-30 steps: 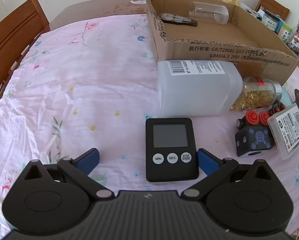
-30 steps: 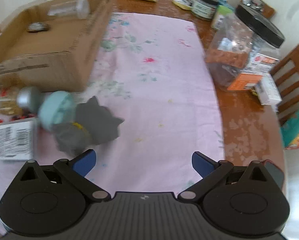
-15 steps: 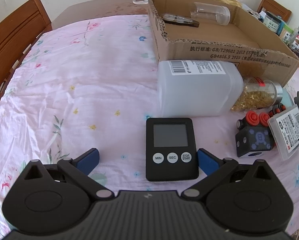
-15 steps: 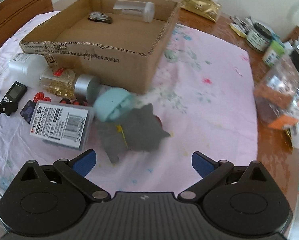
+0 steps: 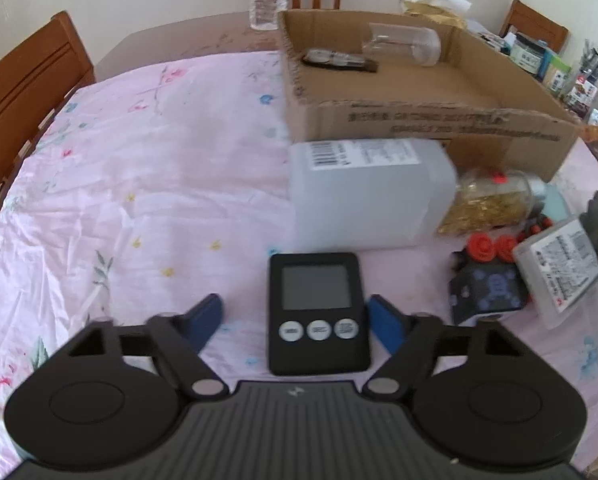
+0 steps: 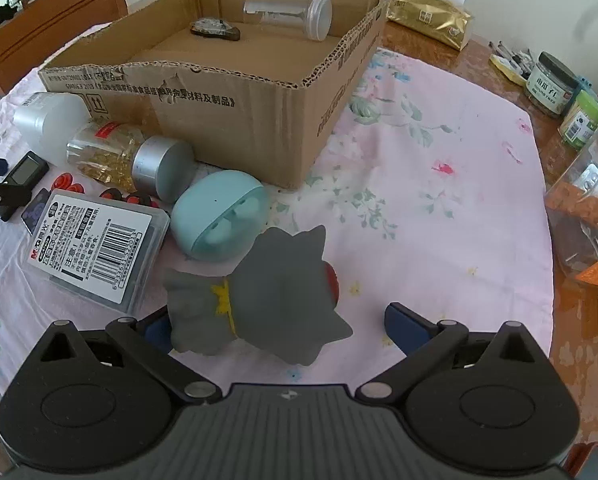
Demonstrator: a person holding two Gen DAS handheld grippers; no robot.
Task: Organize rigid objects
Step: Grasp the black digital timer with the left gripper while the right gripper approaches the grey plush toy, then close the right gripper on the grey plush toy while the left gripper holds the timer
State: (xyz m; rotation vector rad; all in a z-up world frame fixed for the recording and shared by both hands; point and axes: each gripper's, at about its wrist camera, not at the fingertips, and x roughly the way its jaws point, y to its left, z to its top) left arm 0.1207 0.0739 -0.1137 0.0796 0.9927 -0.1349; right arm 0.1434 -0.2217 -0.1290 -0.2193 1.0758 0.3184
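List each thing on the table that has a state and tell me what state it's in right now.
Left claw: open, straddling the timer.
Right claw: open, around the grey figurine.
Timer: flat, screen blank.
Grey figurine: tipped over.
Gold-filled jar: on its side, capped.
Clear jar: on its side in the cardboard box.
Teal case: closed.

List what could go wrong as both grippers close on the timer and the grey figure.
1. The grey figure lies tilted and irregular between the open right gripper; the fingers may pinch unevenly and twist it.
2. The black timer lies flat; the left gripper may slide over its thin edges.
3. The teal case touches the figure and could get nudged.
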